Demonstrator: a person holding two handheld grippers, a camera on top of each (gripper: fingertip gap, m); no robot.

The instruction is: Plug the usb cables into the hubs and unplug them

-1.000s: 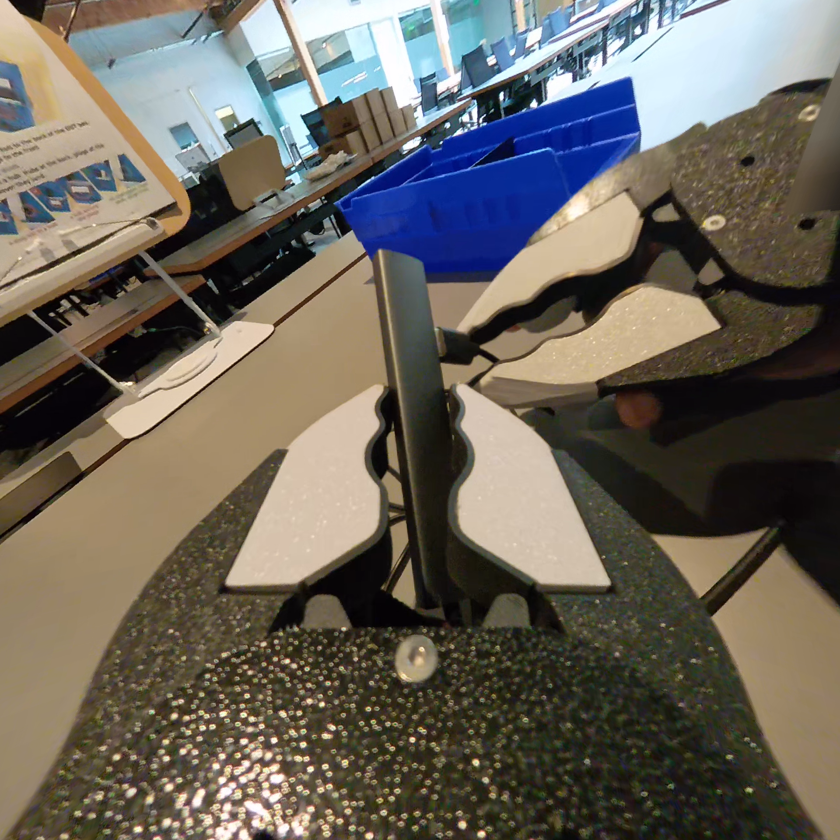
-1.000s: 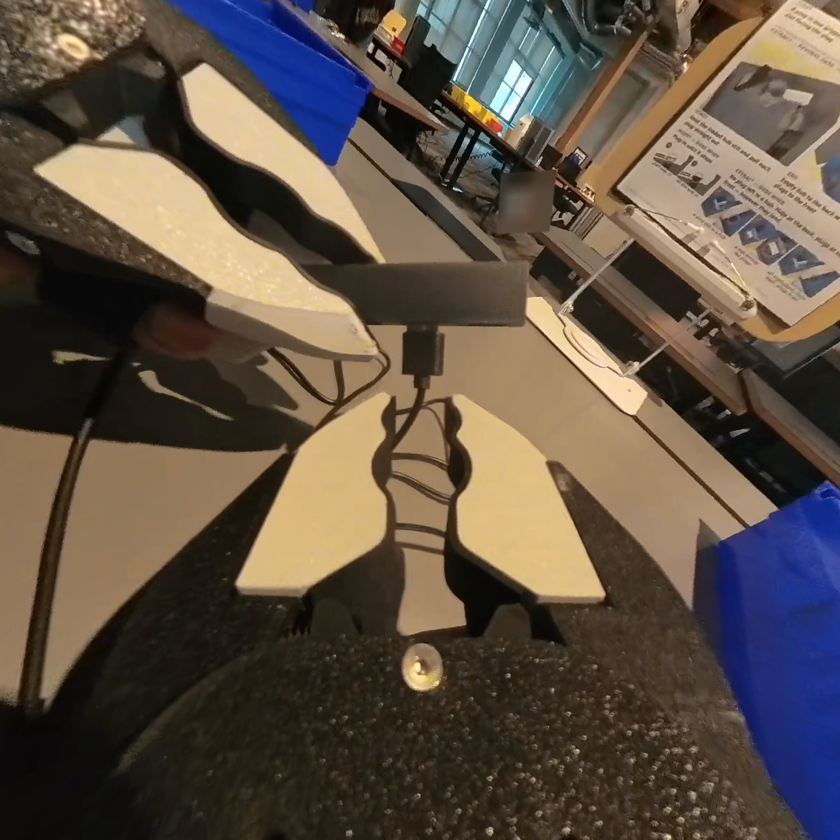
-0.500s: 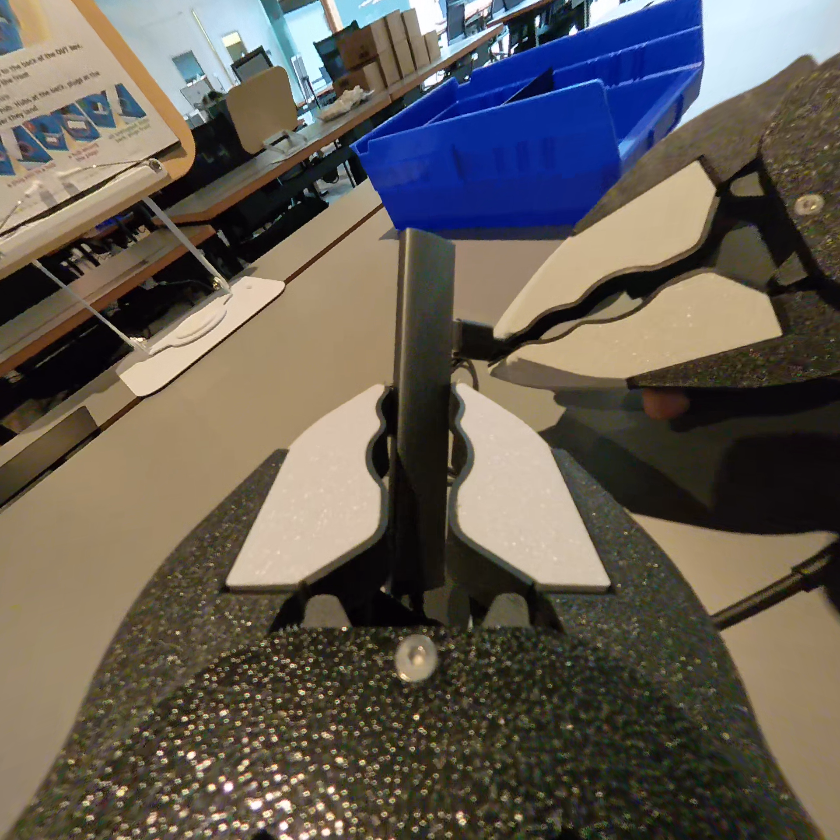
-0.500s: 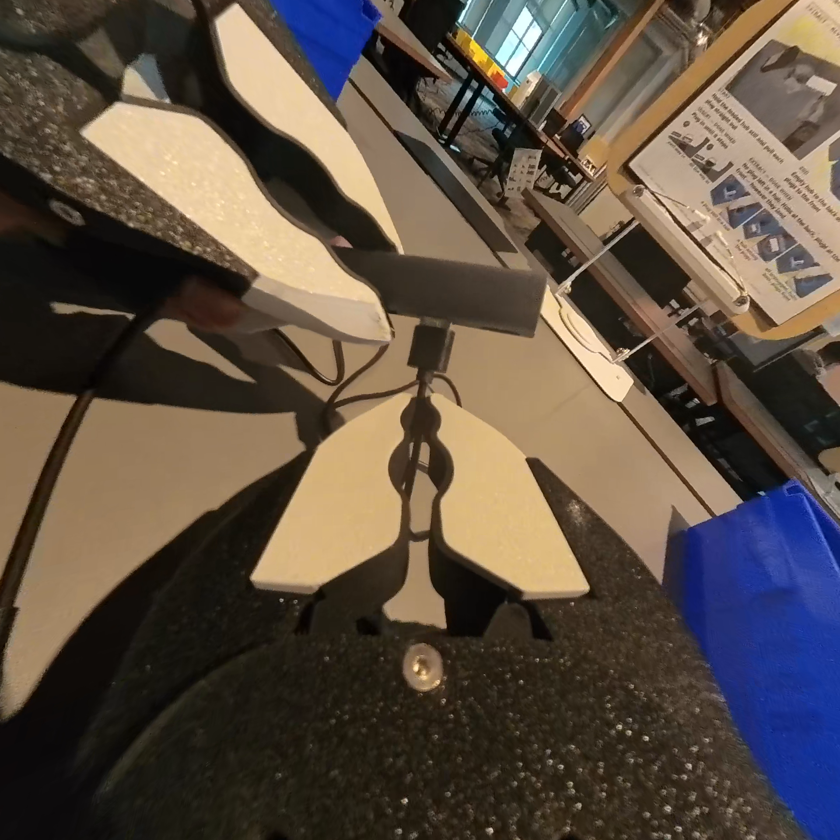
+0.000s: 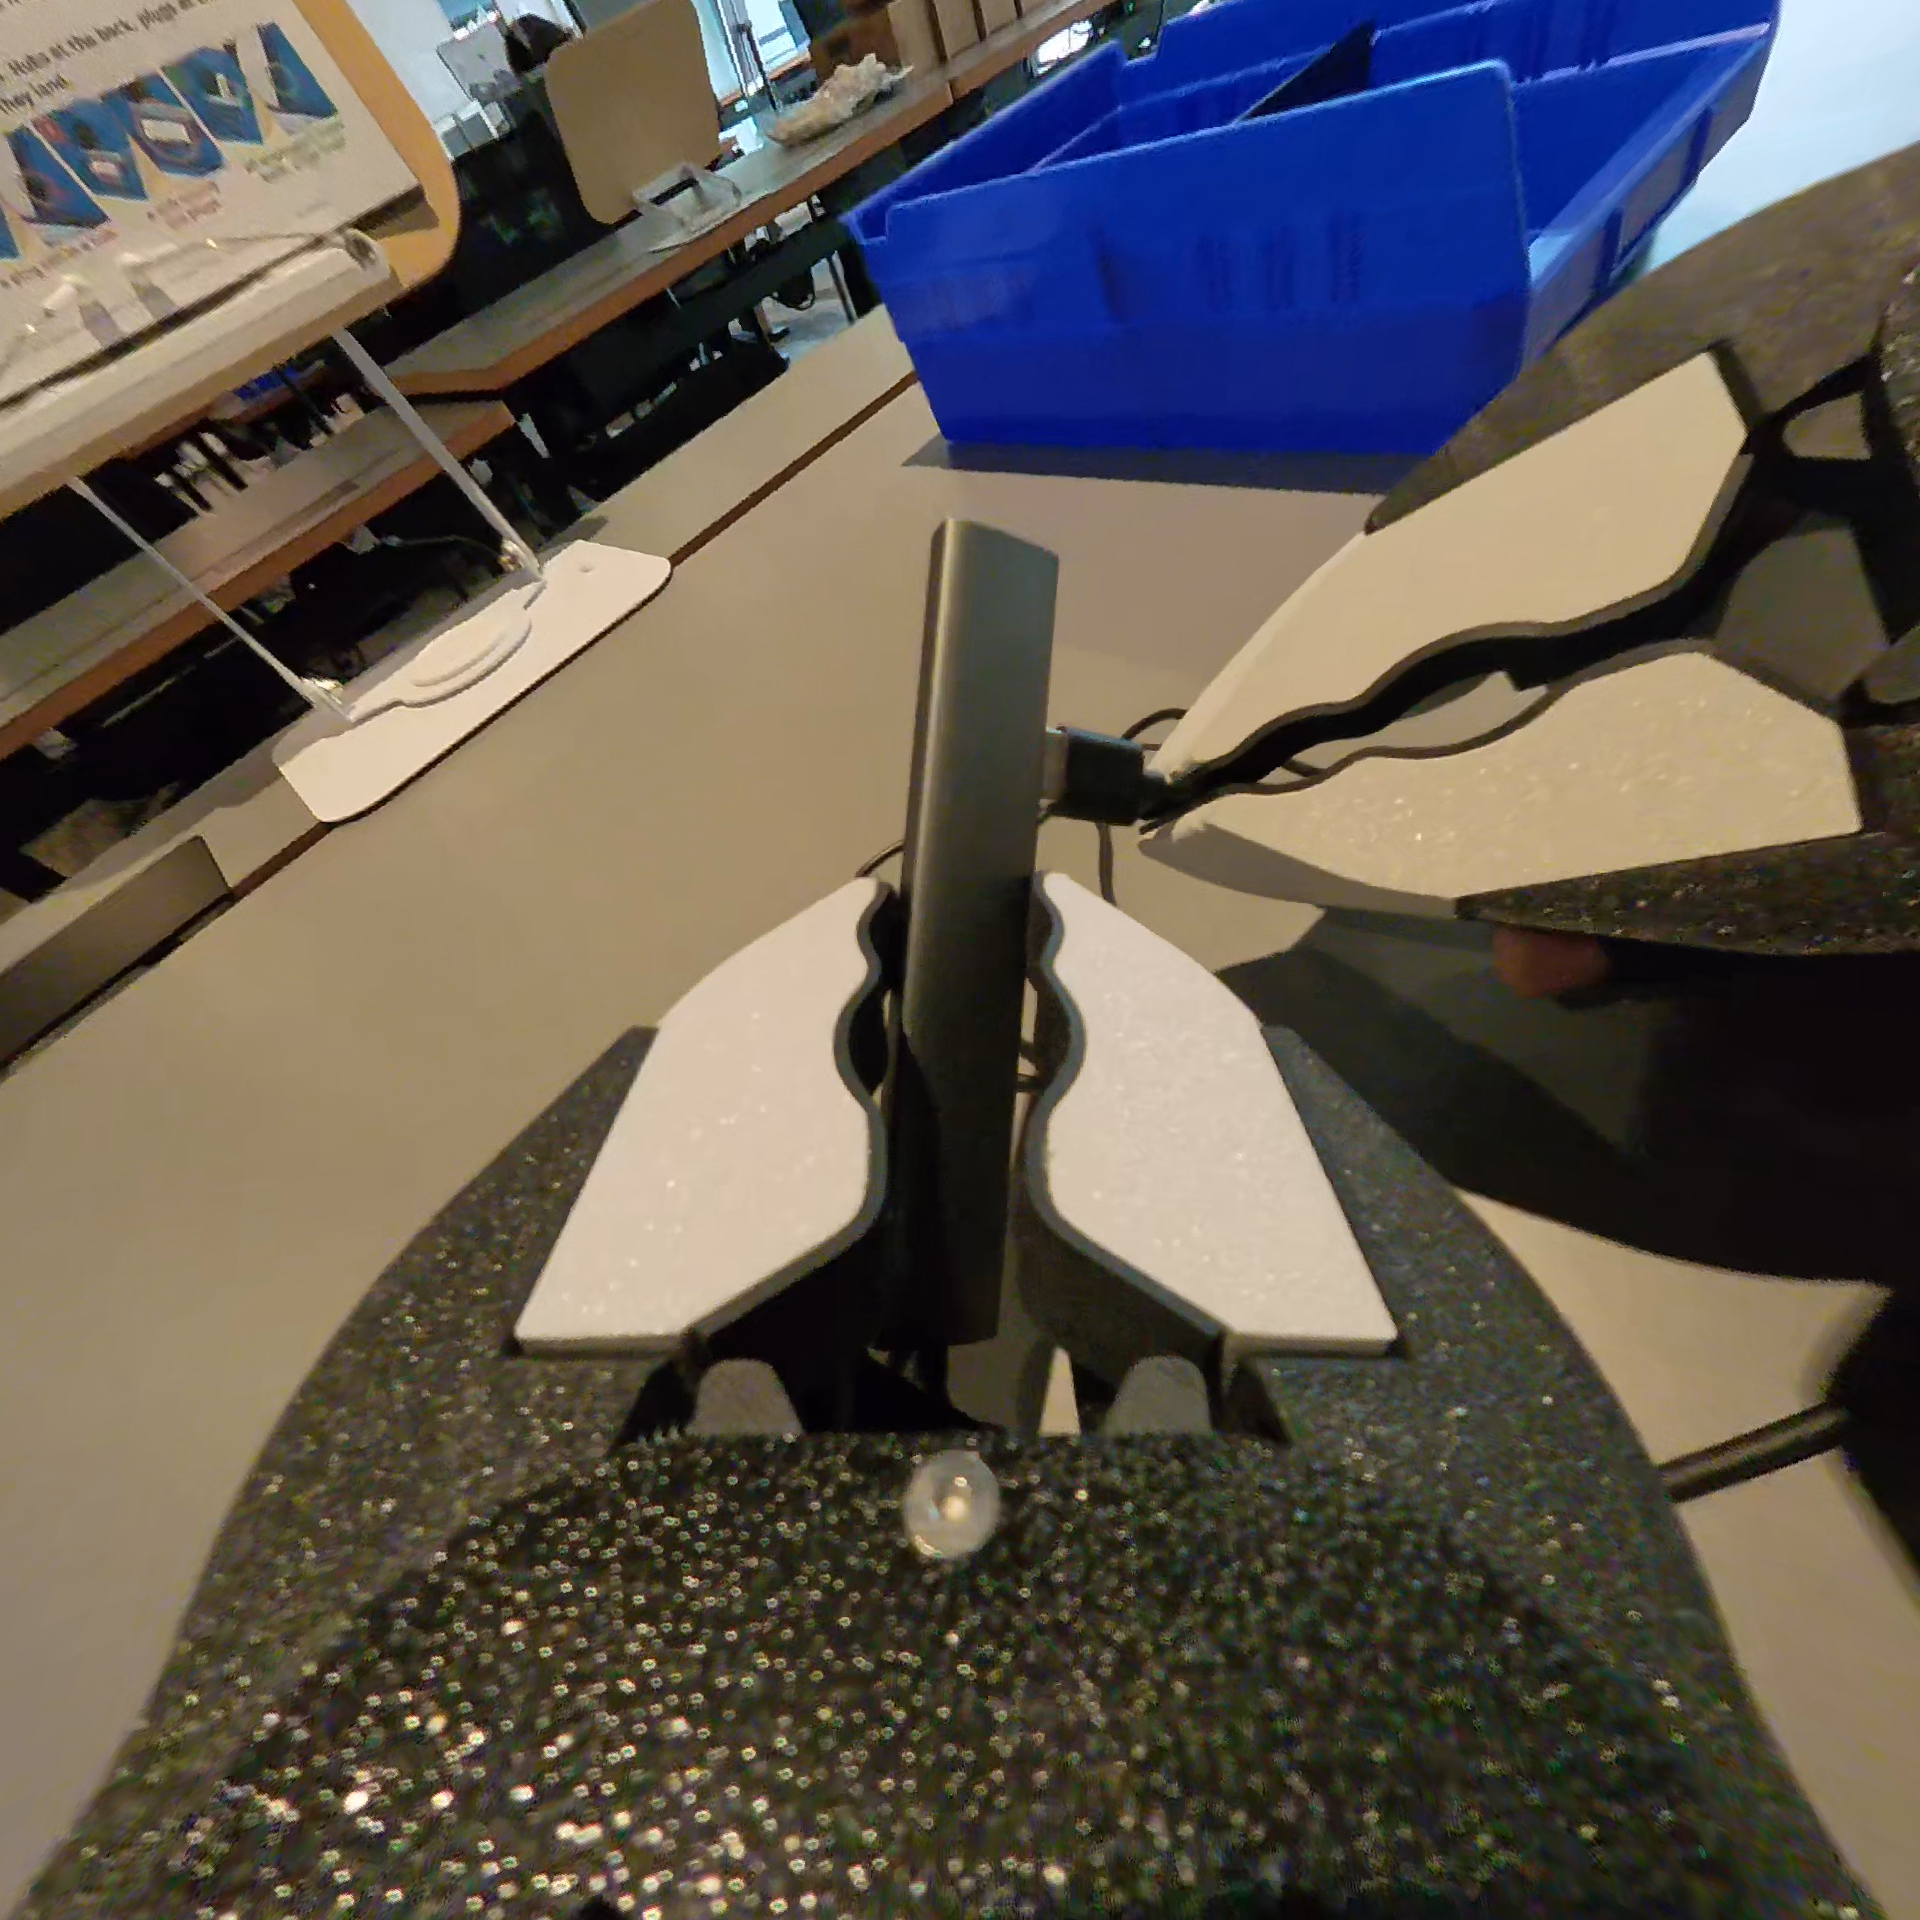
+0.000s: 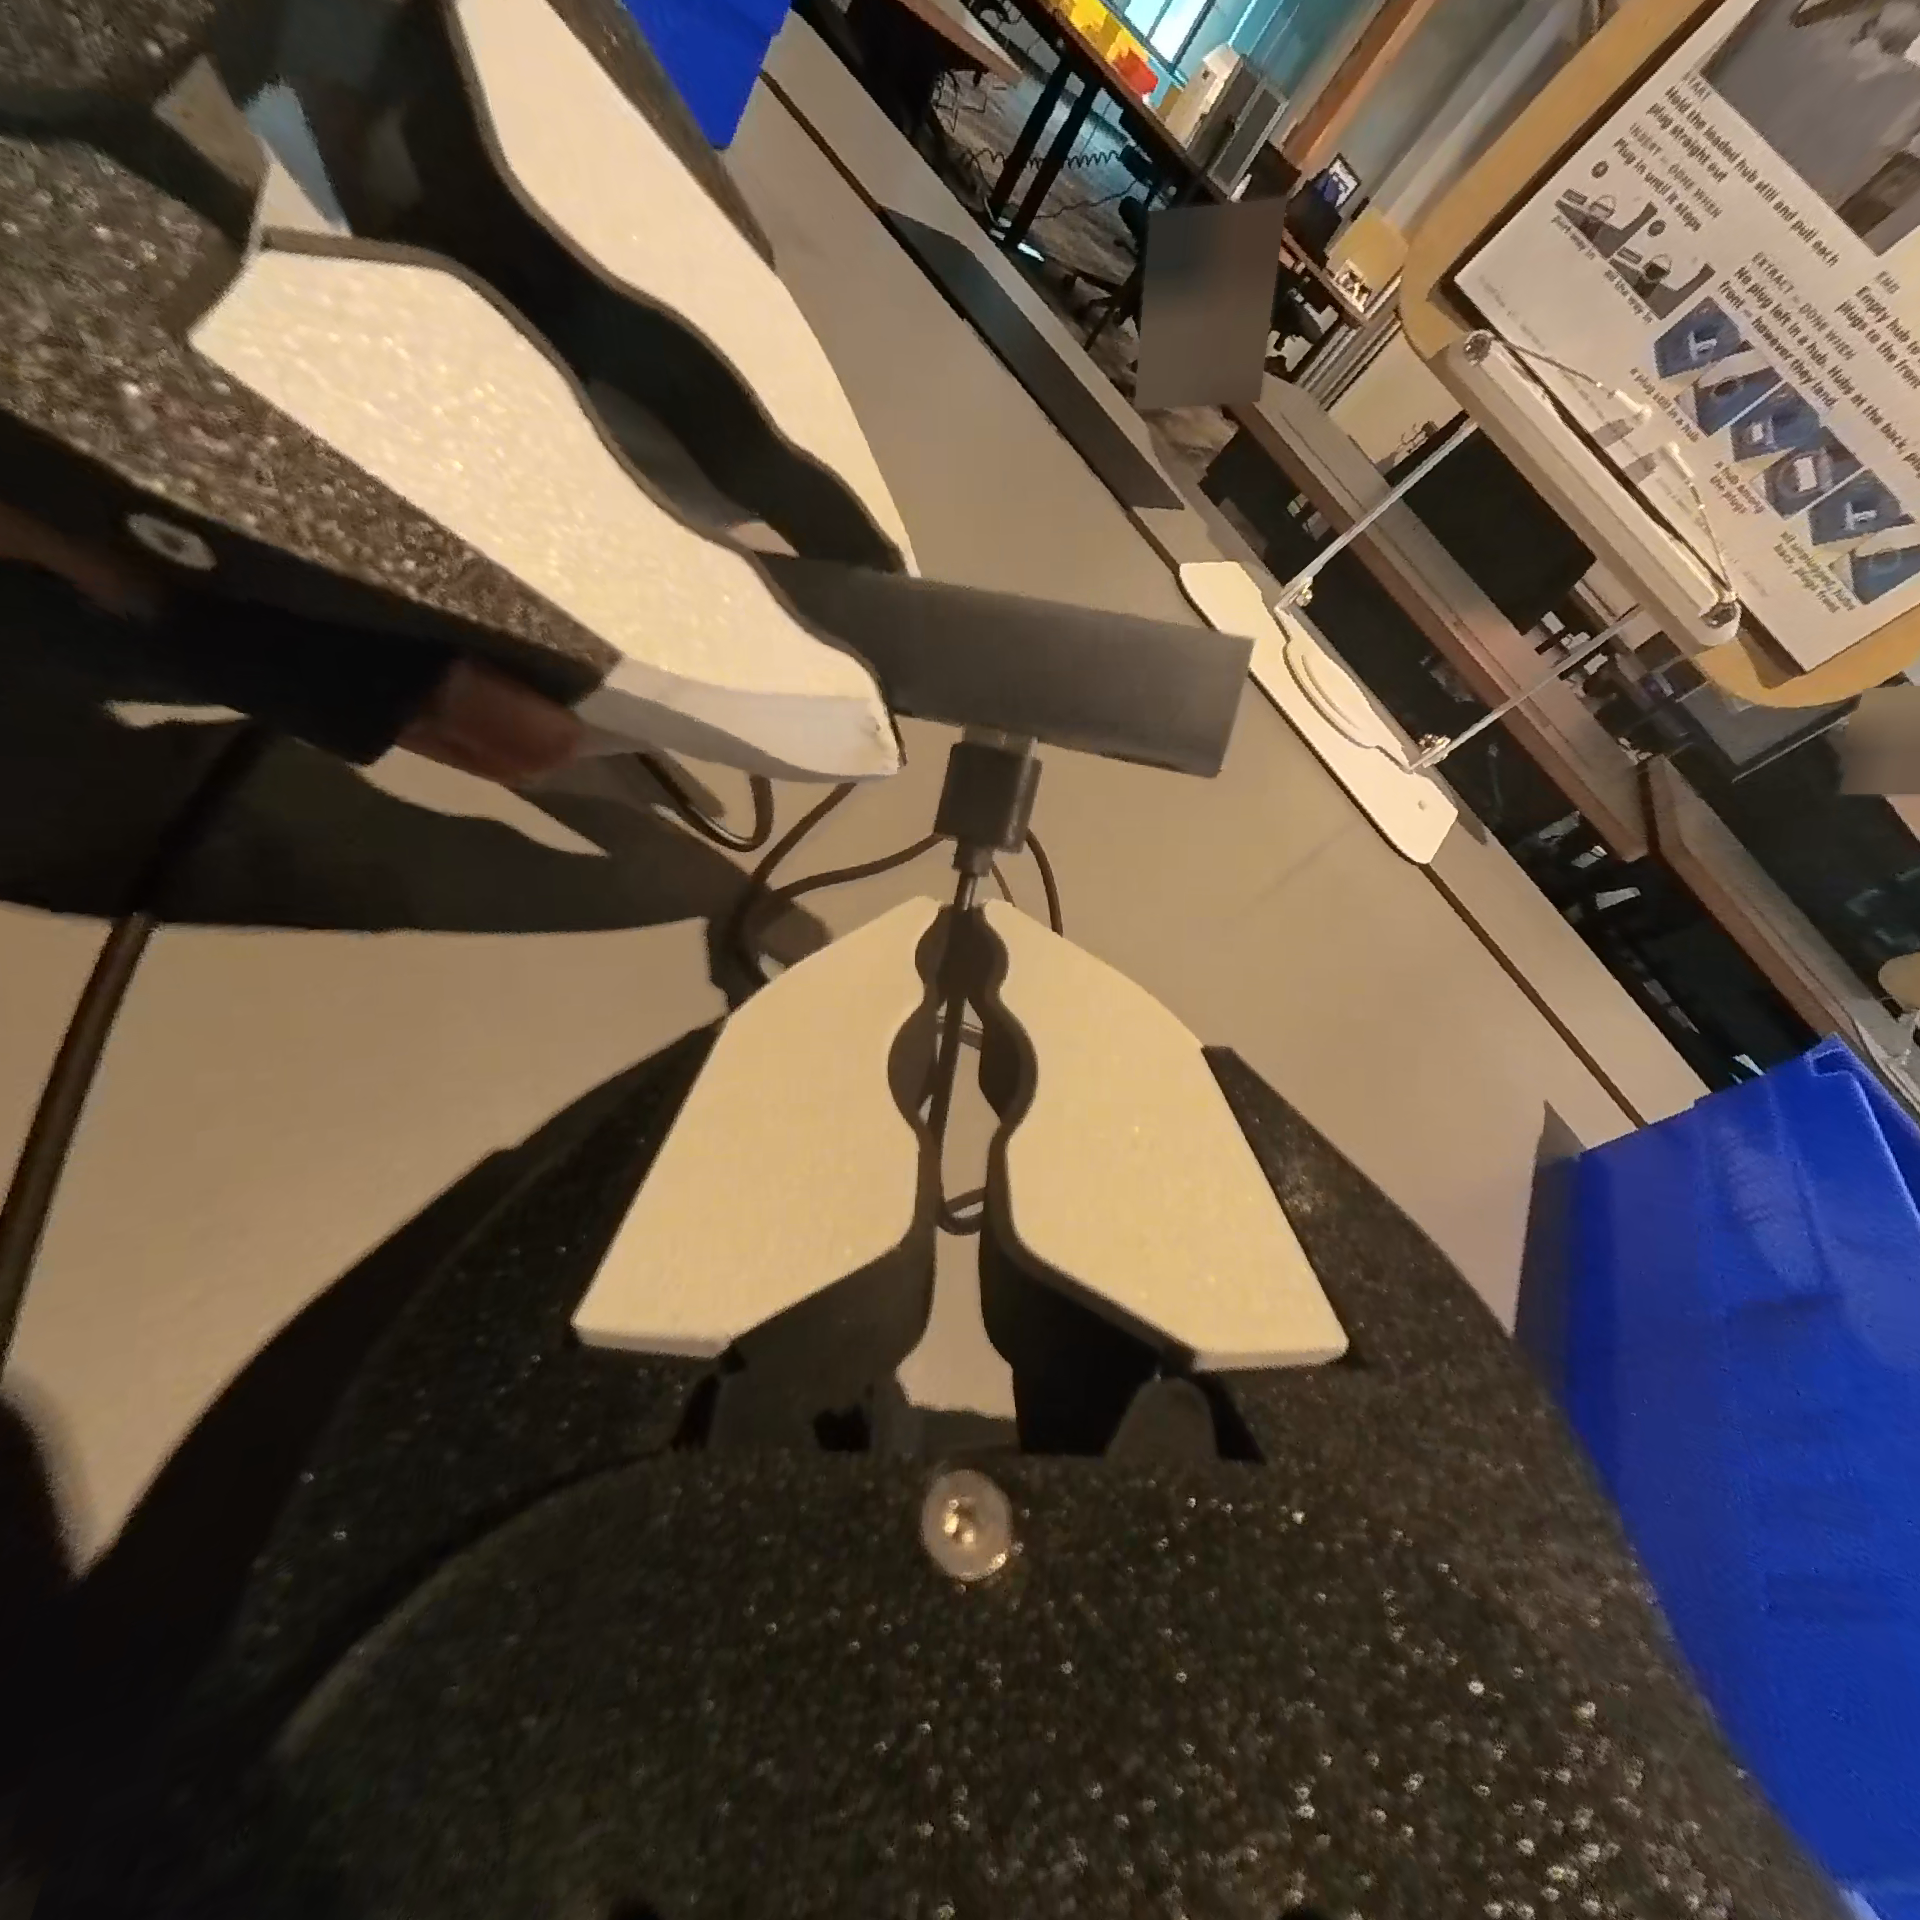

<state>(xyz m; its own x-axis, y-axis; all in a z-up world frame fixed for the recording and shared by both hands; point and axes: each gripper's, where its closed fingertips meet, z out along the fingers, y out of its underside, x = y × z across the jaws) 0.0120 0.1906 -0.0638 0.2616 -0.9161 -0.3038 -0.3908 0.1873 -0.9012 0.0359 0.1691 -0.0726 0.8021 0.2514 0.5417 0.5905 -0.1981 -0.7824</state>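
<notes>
Mid-task, the left gripper point(image 5: 956, 914) clamps a slim dark hub point(image 5: 982, 748) upright above the grey table point(image 5: 436, 1039), while the right gripper point(image 6: 961, 909) is pinched on the thin cable point(image 6: 948, 1049) just behind its black USB plug point(image 6: 987, 795) — the plug seated in the hub's side port, as far as both views show. Which half of the cycle this is cannot be told for sure; it looks like the start of an unplugging pull. That move would call for a straight draw along the plug's axis, the hub held steady — tugging the cord risks slipping. A blue bin point(image 5: 1247, 239) stands beyond.
</notes>
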